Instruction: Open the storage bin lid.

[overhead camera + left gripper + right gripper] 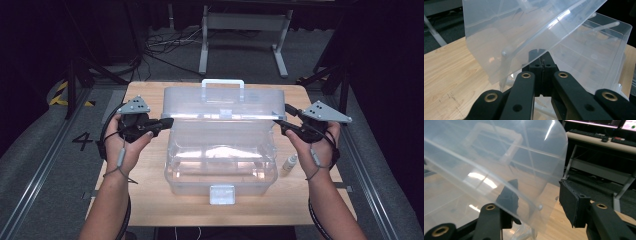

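Clear plastic toolbox dead centre of the high view, lid propped half up, left gripper clenched on lid's left edge, right gripper jaws spread wide around lid's right edge, small bottle lower right of the box on the wooden table

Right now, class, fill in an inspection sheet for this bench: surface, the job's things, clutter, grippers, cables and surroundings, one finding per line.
Surface: wooden table, pale and bare at the front edge.
Job's things: clear plastic box mid-table; its lid is raised at the back, handle on top, and a latch sits at the front.
Clutter: small white bottle lying right of the box.
Grippers: left gripper at the lid's left edge, jaws pressed together below the lid's rim; right gripper at the lid's right edge, jaws apart with the lid's edge between them.
Cables: loose cables on the floor behind the table.
Surroundings: grey floor, metal frame legs at the back, dark room.
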Demonstrator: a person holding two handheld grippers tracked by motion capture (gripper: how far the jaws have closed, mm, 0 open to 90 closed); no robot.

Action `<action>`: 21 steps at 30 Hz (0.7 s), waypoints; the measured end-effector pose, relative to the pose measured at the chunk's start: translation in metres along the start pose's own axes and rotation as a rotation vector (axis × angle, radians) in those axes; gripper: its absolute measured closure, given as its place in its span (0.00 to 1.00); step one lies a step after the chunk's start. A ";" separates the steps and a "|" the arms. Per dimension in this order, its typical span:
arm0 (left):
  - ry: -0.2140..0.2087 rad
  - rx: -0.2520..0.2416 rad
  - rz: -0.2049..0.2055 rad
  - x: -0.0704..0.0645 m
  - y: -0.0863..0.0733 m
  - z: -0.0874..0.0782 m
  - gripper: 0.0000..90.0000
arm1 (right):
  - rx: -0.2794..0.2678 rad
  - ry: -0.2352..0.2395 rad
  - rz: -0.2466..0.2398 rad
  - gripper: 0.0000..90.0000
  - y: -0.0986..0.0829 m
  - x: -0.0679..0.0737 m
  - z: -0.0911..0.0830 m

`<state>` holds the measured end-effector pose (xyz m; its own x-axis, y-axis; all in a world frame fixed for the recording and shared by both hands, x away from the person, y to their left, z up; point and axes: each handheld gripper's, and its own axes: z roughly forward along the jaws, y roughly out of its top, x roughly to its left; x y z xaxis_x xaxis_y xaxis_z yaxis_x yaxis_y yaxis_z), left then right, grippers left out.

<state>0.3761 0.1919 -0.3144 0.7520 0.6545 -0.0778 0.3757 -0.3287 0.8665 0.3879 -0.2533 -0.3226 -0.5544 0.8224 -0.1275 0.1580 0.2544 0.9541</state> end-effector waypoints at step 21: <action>-0.028 0.030 -0.007 -0.004 -0.011 -0.014 0.98 | -0.045 -0.114 -0.090 0.75 0.016 0.000 0.010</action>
<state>0.3609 0.2022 -0.3169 0.7640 0.6377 -0.0978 0.3969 -0.3450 0.8505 0.3985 -0.2446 -0.3098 -0.4681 0.8503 -0.2407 0.0738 0.3091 0.9482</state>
